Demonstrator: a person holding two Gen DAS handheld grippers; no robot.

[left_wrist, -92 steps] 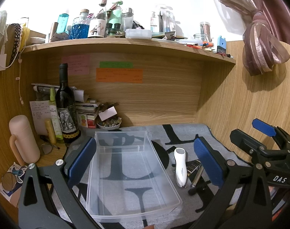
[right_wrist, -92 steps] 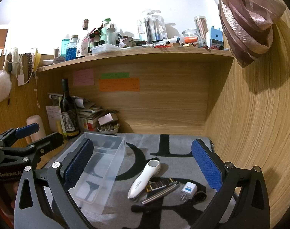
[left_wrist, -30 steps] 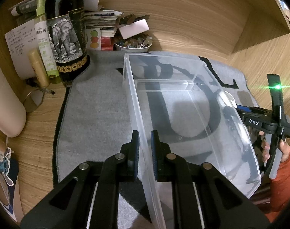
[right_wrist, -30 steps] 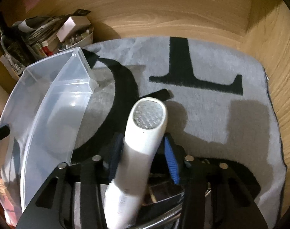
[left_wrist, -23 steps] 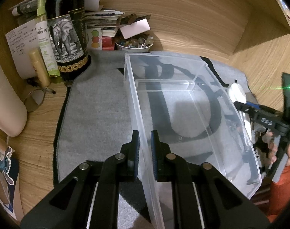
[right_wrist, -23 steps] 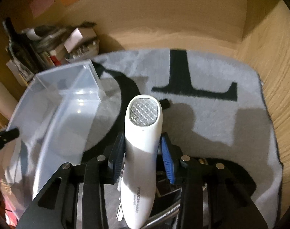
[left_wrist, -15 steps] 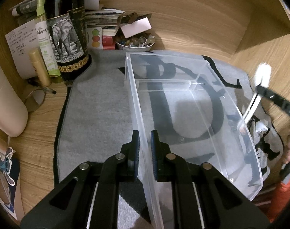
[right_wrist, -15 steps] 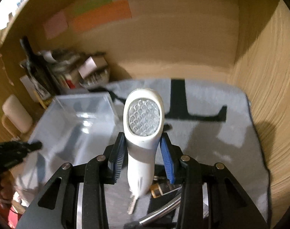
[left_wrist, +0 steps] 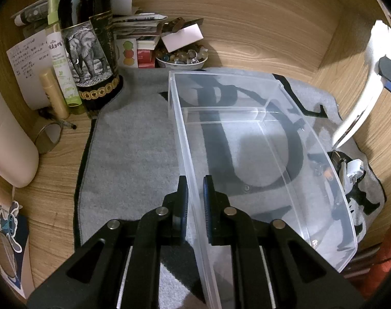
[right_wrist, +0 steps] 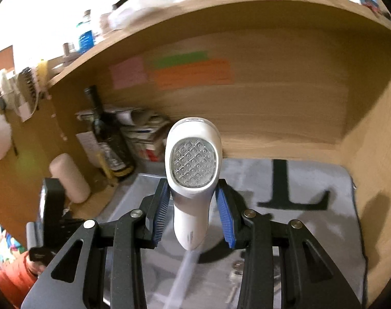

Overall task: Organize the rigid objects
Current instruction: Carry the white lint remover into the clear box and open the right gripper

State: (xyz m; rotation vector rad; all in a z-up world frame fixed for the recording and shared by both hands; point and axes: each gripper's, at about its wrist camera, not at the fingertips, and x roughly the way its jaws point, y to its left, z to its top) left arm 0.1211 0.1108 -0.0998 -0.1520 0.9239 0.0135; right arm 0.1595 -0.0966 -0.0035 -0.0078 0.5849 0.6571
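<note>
The white handheld device (right_wrist: 193, 180) is a smooth plastic wand with a broad oval head. A clear, diamond-patterned lens fills the face of that head. Its slimmer handle tapers down between the blue pads of the right gripper (right_wrist: 193, 208), which pinch it on both sides and hold it in the air above the grey mat (right_wrist: 311, 231). Small grey lettering runs along the handle, too blurred to read. In the left wrist view the same device (left_wrist: 370, 82) hangs above the mat's right edge.

One clear plastic bin (left_wrist: 247, 139), empty, sits on the middle of the mat. The left gripper (left_wrist: 194, 203) is narrowed onto the bin's left wall, one pad outside and one inside.

At the mat's far left corner stands one dark wine bottle (left_wrist: 90, 51) with an elephant drawn on its label. The label's small print is illegible. Just beside it are a green-and-white tube (left_wrist: 61, 69) with unreadable print and a handwritten note (left_wrist: 25, 64). A small bowl of trinkets (left_wrist: 181, 56) sits at the mat's far edge. Beyond the bin, on the mat's right edge, lies a white plug adapter (left_wrist: 355, 170) among dark bits. Large black letters mark the mat.
</note>
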